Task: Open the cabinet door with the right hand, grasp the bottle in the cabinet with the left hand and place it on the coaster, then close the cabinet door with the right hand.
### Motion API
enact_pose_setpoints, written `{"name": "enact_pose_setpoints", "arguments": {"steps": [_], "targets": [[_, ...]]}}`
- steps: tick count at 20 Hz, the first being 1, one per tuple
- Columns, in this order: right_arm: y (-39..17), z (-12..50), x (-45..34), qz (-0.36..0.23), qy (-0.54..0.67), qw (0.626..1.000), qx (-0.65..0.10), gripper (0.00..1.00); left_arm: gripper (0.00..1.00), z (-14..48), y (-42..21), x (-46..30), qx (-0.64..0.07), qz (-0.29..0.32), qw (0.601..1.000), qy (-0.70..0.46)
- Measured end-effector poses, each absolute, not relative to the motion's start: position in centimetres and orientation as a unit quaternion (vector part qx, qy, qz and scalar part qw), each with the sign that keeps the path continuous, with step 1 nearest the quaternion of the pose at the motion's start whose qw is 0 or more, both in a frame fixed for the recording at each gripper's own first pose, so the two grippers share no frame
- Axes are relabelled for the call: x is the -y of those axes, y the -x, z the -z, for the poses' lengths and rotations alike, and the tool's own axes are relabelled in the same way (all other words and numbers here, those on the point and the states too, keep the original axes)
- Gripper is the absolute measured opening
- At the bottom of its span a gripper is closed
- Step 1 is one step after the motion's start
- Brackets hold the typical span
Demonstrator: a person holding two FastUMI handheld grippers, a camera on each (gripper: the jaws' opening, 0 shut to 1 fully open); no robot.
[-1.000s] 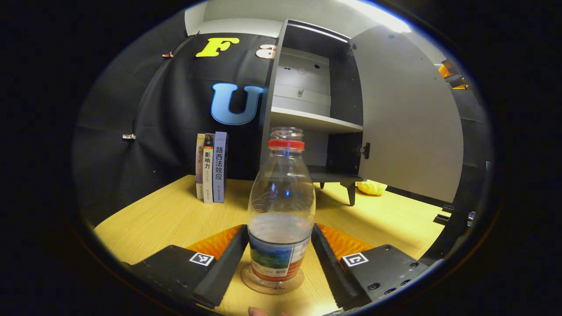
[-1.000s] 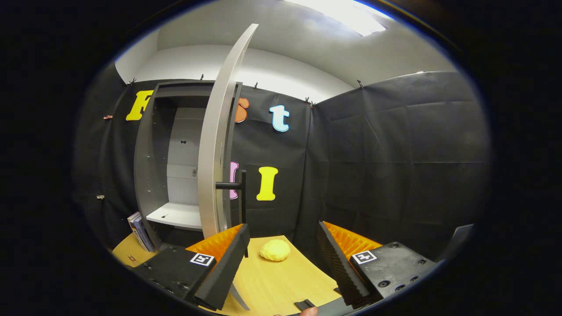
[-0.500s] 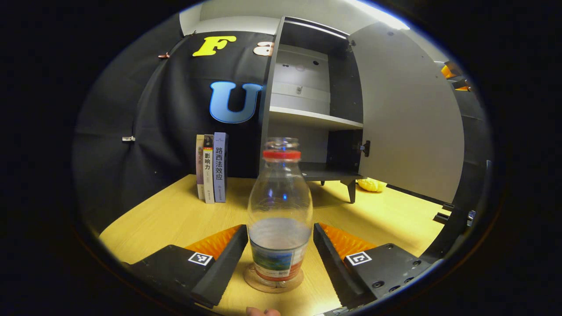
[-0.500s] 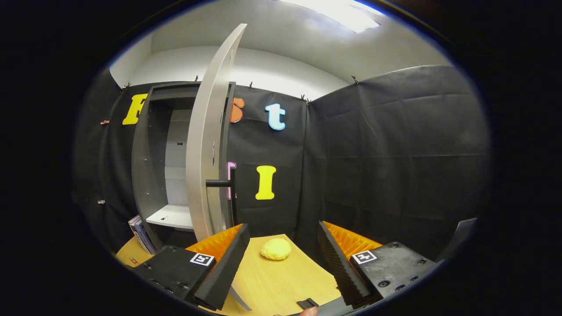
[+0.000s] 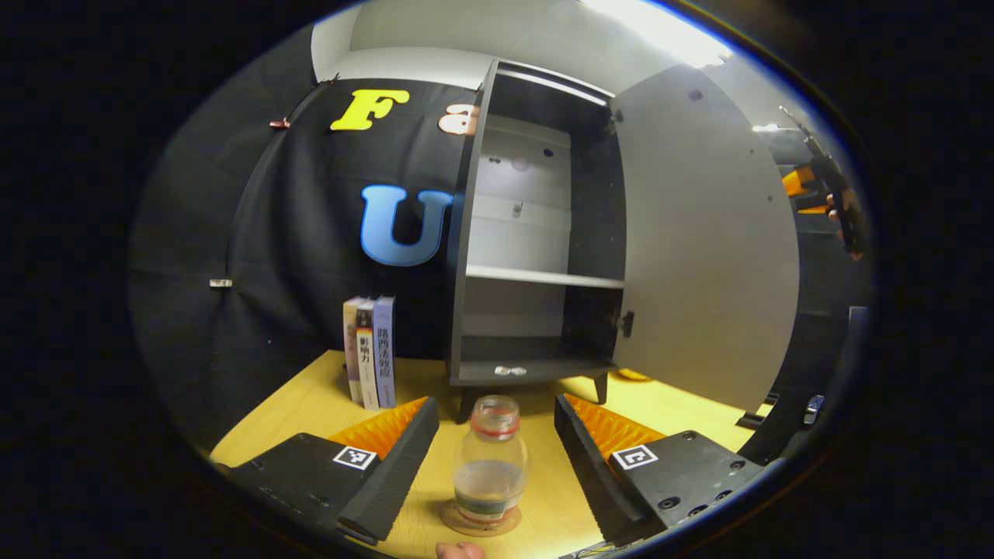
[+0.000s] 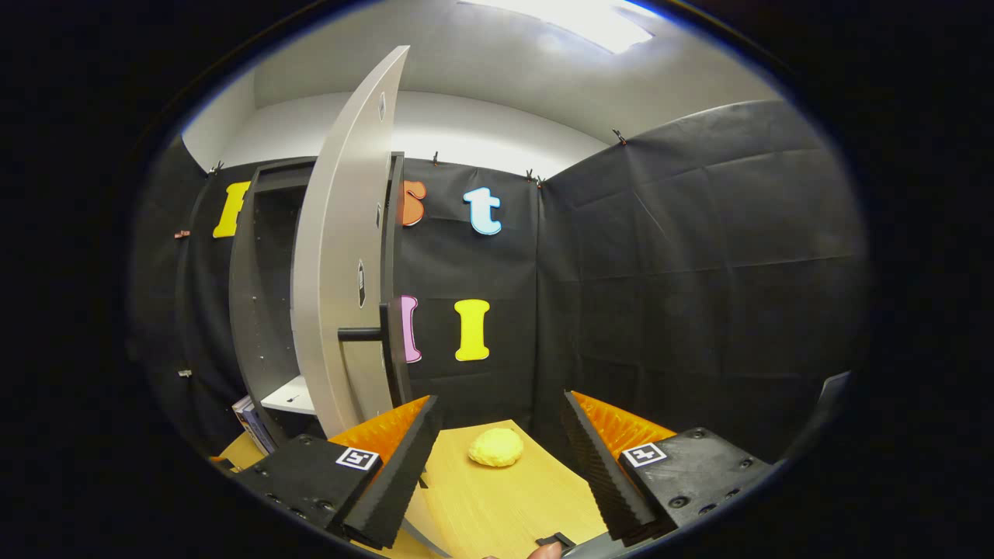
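Left gripper (image 5: 495, 435), fingers spread, hovers over the wooden table (image 5: 311, 404) before the black-draped wall (image 5: 295, 233).

left claw (image 5: 495, 435): pulled back and up off bottle (image 5: 490, 470) | bottle: left standing on coaster (image 5: 480, 522)

Light wooden table (image 5: 311, 404) has a round brown coaster (image 5: 480, 519) near the front edge, with a clear plastic bottle (image 5: 490, 460) standing on it. Further back: three upright books (image 5: 370, 351), the dark grey cabinet (image 5: 536, 233) on short legs, and a yellow lumpy thing (image 6: 495, 448).
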State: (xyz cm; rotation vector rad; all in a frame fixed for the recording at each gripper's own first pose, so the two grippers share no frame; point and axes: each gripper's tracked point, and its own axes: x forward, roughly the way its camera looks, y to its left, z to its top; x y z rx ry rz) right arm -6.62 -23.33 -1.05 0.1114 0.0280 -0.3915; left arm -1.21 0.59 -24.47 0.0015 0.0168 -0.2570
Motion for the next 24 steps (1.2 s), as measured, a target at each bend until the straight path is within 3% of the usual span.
{"name": "enact_pose_setpoints", "arguments": {"steps": [4, 8, 12, 16, 24], "targets": [[6.3, 0.7, 24.8, 0.201, -0.059, 0.978, -0.003, 0.98, 0.94, 16.9, 1.3, -1.4, 0.018, 0.118, 0.993, 0.003], [5.3, 1.3, 25.8, 0.192, -0.053, 0.98, -0.018, 0.98, 0.95, 9.9, 0.6, -3.5, 0.012, 0.04, 0.999, 0.003], [4.2, 1.6, 26.0, 0.178, -0.063, 0.982, -0.03, 0.98, 0.95, 4.0, 0.0, -3.2, 0.017, 0.011, 1.0, -0.01], [3.5, 1.0, 25.4, 0.16, -0.077, 0.984, -0.026, 0.98, 0.95, 1.9, 0.5, -2.2, 0.003, -0.017, 1.0, 0.023], [3.5, 0.0, 24.1, 0.149, -0.08, 0.986, -0.018, 0.97, 0.97, 2.9, 0.6, 0.4, -0.02, 0.006, 1.0, -0.016]]}}
